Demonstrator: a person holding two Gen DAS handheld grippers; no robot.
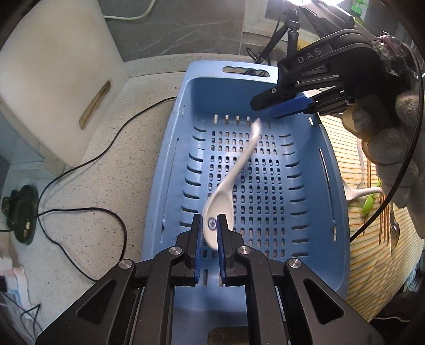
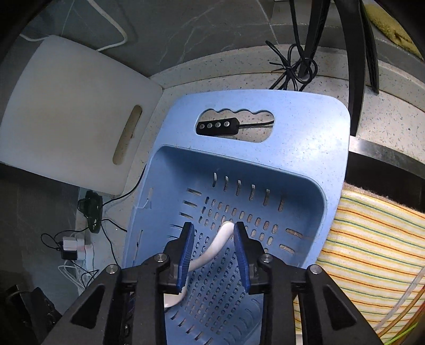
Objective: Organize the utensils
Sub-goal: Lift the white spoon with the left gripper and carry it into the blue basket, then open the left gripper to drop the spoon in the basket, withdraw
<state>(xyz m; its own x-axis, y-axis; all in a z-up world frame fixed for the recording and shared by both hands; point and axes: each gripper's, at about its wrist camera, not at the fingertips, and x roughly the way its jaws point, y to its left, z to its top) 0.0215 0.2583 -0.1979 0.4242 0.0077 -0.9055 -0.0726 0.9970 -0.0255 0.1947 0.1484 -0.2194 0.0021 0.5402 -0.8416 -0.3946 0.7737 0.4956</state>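
A white ceramic spoon (image 1: pixel 233 175) with a blue mark in its bowl hangs over the blue perforated basket (image 1: pixel 170 159). My left gripper (image 1: pixel 210 228) is shut on the spoon's bowl, handle pointing away and blurred. My right gripper (image 1: pixel 268 107) hovers over the basket's far right corner, its jaws apart and empty. In the right wrist view the right gripper (image 2: pixel 212 233) is open above the basket (image 2: pixel 305 138), and the white spoon (image 2: pixel 215 249) shows below between its fingers, not gripped.
A striped cloth (image 1: pixel 372 254) right of the basket holds another white spoon (image 1: pixel 358 192), a green utensil (image 1: pixel 369 203), a fork and chopsticks. A white cutting board (image 1: pixel 53 79) leans at the left. Black cables (image 1: pixel 87 209) cross the speckled counter. A tripod (image 1: pixel 289 24) stands behind.
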